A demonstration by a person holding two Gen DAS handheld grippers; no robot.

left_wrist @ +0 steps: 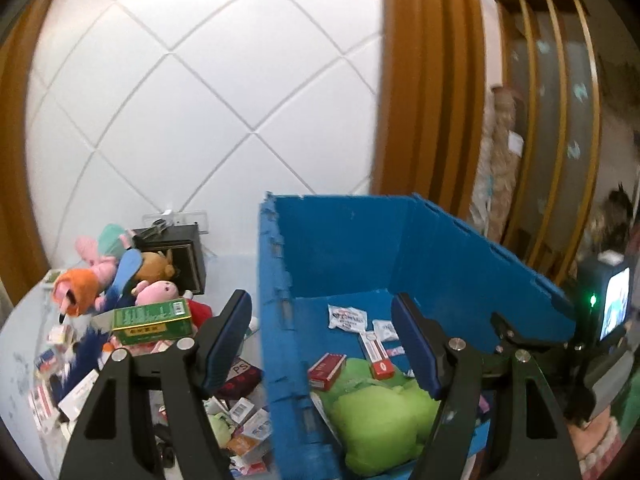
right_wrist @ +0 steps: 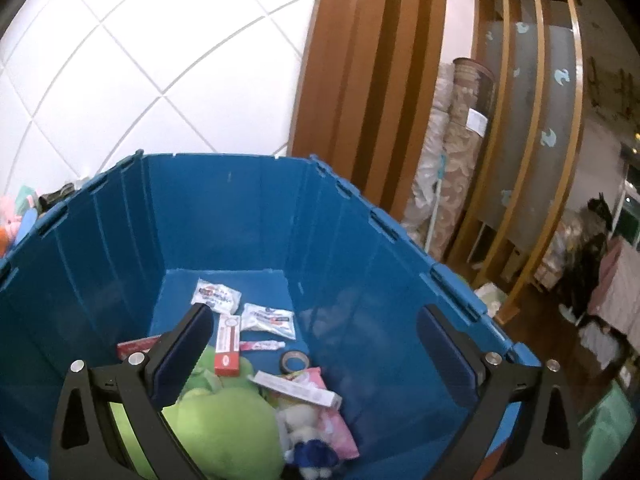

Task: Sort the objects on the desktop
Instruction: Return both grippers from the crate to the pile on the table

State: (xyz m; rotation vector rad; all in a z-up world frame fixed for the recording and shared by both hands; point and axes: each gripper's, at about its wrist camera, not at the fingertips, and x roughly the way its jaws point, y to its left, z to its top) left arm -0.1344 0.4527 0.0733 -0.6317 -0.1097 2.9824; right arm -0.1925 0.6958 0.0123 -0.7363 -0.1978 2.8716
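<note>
A blue crate (left_wrist: 440, 248) (right_wrist: 224, 208) holds a green plush (left_wrist: 380, 420) (right_wrist: 224, 420), red-and-white boxes (left_wrist: 326, 370) (right_wrist: 228, 344), white sachets (left_wrist: 346, 316) (right_wrist: 216, 294), a tape roll (right_wrist: 295, 361) and a pink packet (right_wrist: 332, 420). My left gripper (left_wrist: 320, 298) is open and straddles the crate's left wall from above, with nothing gripped. My right gripper (right_wrist: 316, 314) stands wide open over the crate's inside, its fingers empty. Left of the crate, a green box (left_wrist: 152, 320) lies on a heap of plush toys (left_wrist: 156, 292) and several small boxes (left_wrist: 248, 420).
A black box (left_wrist: 180, 256) stands behind the plush heap against the white tiled wall. Wooden slats and rolled fabric (right_wrist: 460, 152) rise behind the crate on the right. A dark device with a lit screen (left_wrist: 616, 304) sits past the crate's right wall.
</note>
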